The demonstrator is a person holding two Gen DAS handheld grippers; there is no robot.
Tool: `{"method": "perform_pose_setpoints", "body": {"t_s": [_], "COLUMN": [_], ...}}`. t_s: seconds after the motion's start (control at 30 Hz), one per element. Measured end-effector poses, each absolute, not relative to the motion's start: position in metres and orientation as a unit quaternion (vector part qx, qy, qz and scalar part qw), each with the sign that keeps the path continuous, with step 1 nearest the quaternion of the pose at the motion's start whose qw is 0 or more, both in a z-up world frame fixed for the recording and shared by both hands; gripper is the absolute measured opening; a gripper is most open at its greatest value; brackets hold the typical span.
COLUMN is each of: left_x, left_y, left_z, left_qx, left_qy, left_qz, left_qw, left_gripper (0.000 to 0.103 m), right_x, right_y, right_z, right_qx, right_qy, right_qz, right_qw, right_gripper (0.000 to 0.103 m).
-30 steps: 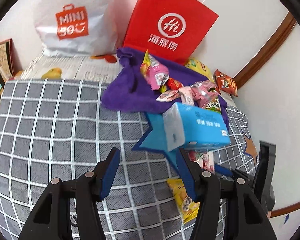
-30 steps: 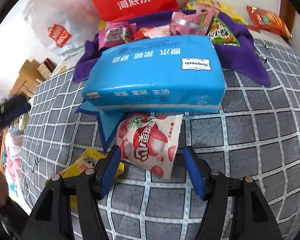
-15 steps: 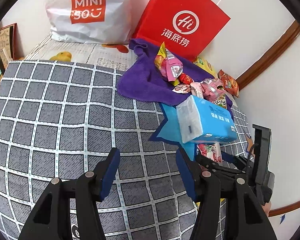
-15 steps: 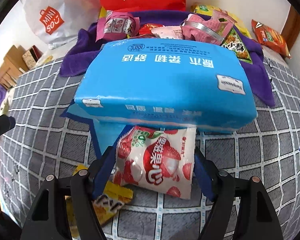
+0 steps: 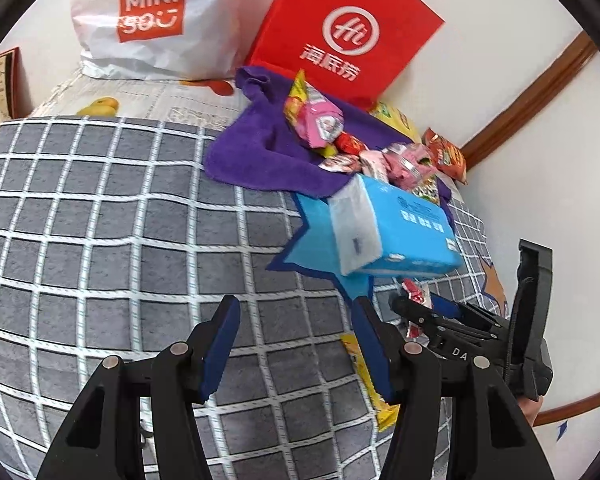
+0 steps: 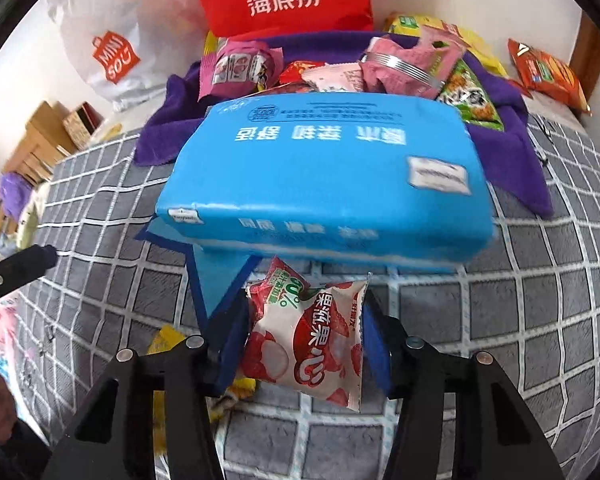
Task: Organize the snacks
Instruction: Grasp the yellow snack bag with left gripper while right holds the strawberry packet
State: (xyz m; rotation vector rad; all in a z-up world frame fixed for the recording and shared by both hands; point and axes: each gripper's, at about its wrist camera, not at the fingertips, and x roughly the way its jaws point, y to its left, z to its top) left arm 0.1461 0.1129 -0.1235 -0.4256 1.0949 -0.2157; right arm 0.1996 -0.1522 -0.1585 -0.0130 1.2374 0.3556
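A white and red lychee snack packet (image 6: 304, 344) lies on the grey checked blanket (image 6: 500, 320), just in front of a blue tissue pack (image 6: 328, 176). My right gripper (image 6: 305, 312) points steeply down over it. Its jaws are closing, and both blue pads press the packet's sides, which buckle. In the left wrist view the same gripper (image 5: 420, 308) shows at the right, beside the tissue pack (image 5: 400, 232). My left gripper (image 5: 296, 320) hovers open over bare blanket with nothing between its fingers. Several snack packets (image 6: 400, 64) lie piled on a purple towel (image 5: 252, 152).
A yellow packet (image 5: 364, 372) lies on the blanket between the two grippers. A red paper bag (image 5: 348, 36) and a white shopping bag (image 5: 148, 20) stand against the far wall. An orange chips packet (image 6: 548, 72) lies near the right wall. Cardboard boxes (image 6: 40, 140) sit far left.
My right gripper came forward around the lychee packet, widened, then closed on its sides, so the packet now looks squeezed narrower. The left gripper stayed open and nearly still.
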Motion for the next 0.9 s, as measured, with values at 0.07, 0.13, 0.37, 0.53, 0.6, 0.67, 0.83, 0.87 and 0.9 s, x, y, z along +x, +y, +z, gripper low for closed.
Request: {"method": "perform_pose_setpoints", "body": {"t_s": [0.07,0.13,0.37,0.53,0.6,0.67,0.83,0.87,0.9], "left_x": [0.144,0.142,0.131,0.123,0.123,0.124,0.127,0.128,0.129], "left_y": [0.104,0.093,0.048,0.009,-0.001,-0.007,-0.012,-0.009,-0.006], "left_z": [-0.125,-0.126,-0.119,-0.125,-0.134,-0.146,-0.162,-0.161,-0.160], "left_qx": [-0.197,-0.192,-0.175,-0.124,-0.106,-0.088,-0.048,-0.053,-0.058], "left_qy": [0.520,0.524,0.521,0.528,0.534,0.545,0.537,0.533,0.535], "left_qz": [-0.110,-0.119,-0.183,-0.203,-0.193,-0.175,-0.127,-0.127,-0.129], "left_qw": [0.824,0.821,0.815,0.815,0.816,0.815,0.833,0.835,0.833], "left_gripper": [0.055,0.055,0.056,0.065,0.065,0.065,0.053,0.051,0.051], "right_x": [0.193,0.186,0.170,0.164,0.162,0.159,0.160,0.161,0.163], "right_y": [-0.161,-0.172,-0.223,-0.246,-0.247,-0.246,-0.240,-0.238,-0.237], "right_z": [-0.155,-0.150,-0.152,-0.163,-0.166,-0.167,-0.166,-0.166,-0.165], "right_qx": [-0.017,-0.035,-0.064,-0.050,-0.046,-0.050,-0.049,-0.049,-0.048], "right_qy": [0.565,0.551,0.530,0.531,0.527,0.518,0.513,0.513,0.512], "right_qz": [0.160,0.150,0.114,0.108,0.110,0.107,0.114,0.118,0.123], "right_qw": [0.809,0.820,0.838,0.839,0.842,0.847,0.849,0.849,0.849], "right_gripper": [0.052,0.052,0.052,0.054,0.055,0.056,0.056,0.056,0.056]}}
